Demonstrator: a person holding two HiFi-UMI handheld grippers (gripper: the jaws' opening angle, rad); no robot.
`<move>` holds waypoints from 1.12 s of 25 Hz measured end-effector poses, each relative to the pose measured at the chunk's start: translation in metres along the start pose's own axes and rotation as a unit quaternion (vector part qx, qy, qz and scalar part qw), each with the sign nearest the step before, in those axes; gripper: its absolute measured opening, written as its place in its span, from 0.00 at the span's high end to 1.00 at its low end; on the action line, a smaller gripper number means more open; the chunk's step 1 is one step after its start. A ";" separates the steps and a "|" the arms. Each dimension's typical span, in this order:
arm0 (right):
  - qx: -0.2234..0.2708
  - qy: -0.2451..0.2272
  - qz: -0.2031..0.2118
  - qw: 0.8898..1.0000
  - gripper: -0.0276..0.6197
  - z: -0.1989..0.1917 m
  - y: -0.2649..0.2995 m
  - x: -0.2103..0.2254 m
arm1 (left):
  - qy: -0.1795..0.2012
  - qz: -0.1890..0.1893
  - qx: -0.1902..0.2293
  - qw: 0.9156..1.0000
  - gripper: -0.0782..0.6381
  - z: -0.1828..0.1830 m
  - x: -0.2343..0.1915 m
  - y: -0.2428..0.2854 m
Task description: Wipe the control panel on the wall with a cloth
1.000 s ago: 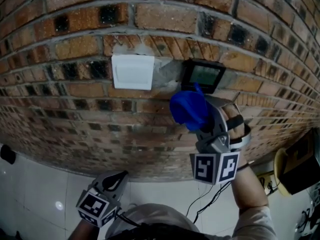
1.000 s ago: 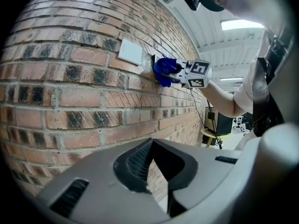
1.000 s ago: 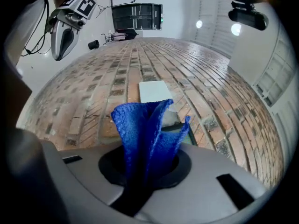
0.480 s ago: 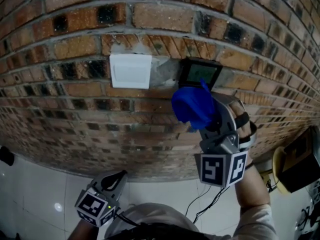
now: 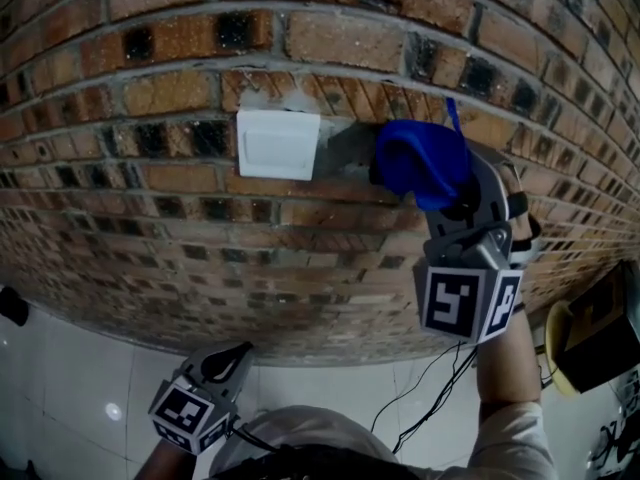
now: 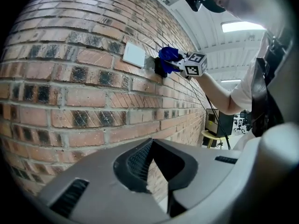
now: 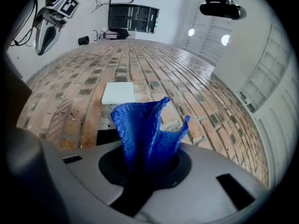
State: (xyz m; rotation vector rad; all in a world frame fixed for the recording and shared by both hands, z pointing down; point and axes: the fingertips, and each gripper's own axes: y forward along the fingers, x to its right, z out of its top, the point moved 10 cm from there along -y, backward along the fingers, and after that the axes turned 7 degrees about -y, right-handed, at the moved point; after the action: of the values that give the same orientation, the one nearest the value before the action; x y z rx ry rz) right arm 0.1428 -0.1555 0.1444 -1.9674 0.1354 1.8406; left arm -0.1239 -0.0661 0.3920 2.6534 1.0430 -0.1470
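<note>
1. My right gripper point(image 5: 450, 200) is raised to the brick wall point(image 5: 150, 218), and its fingers are pinched tight on a blue cloth point(image 5: 415, 158).
2. The cloth stands out of the jaws in a crumpled fold, with its free end bunched towards the wall.
3. In the head view the cloth covers the control panel point(image 7: 106, 136). In the right gripper view only a dark edge of the panel shows, just left of the cloth.
4. A white switch plate point(image 5: 277, 144) sits on the wall just left of the panel, and the cloth is not touching it.
5. My left gripper point(image 5: 240, 352) hangs low, well apart from the panel. Its fingers are pressed together with nothing between them.
</note>
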 end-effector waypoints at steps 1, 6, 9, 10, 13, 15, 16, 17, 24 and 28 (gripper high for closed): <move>-0.001 -0.004 0.003 1.000 0.82 0.001 -0.001 -0.004 | -0.002 0.000 0.000 1.000 0.89 0.000 -0.001 -0.001; -0.005 -0.001 0.028 1.000 0.82 0.004 -0.006 -0.030 | -0.005 -0.001 -0.003 1.000 0.89 -0.001 -0.003 0.000; -0.009 0.003 0.040 0.999 0.82 0.003 -0.010 -0.051 | -0.004 -0.003 -0.007 1.000 0.89 0.000 -0.003 0.003; -0.011 0.006 0.045 0.999 0.82 0.003 -0.012 -0.058 | -0.002 -0.005 -0.007 1.000 0.89 0.000 -0.002 0.004; -0.015 0.013 0.066 0.998 0.82 0.003 -0.015 -0.079 | 0.000 -0.008 -0.007 1.000 0.89 0.001 -0.001 0.006; -0.019 0.010 0.084 0.996 0.82 0.002 -0.013 -0.094 | 0.002 -0.010 -0.008 1.000 0.89 0.001 0.000 0.007; -0.021 0.009 0.092 0.996 0.82 0.000 -0.011 -0.101 | 0.003 -0.011 -0.008 1.000 0.89 0.001 0.000 0.008; -0.021 0.008 0.098 0.995 0.82 -0.001 -0.010 -0.107 | 0.004 -0.011 -0.008 1.000 0.89 0.001 0.000 0.008; 0.010 0.012 0.066 0.998 0.82 0.014 -0.023 -0.055 | 0.000 -0.009 -0.004 1.000 0.89 0.001 -0.001 0.006; 0.017 0.009 0.002 1.000 0.82 0.012 -0.016 -0.007 | 0.004 -0.012 -0.007 1.000 0.89 -0.001 -0.001 0.008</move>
State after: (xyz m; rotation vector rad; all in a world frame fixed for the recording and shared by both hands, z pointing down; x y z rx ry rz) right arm 0.1370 -0.1378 0.1550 -1.9627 0.1751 1.8126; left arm -0.1186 -0.0722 0.3948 2.6322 1.0762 -0.1338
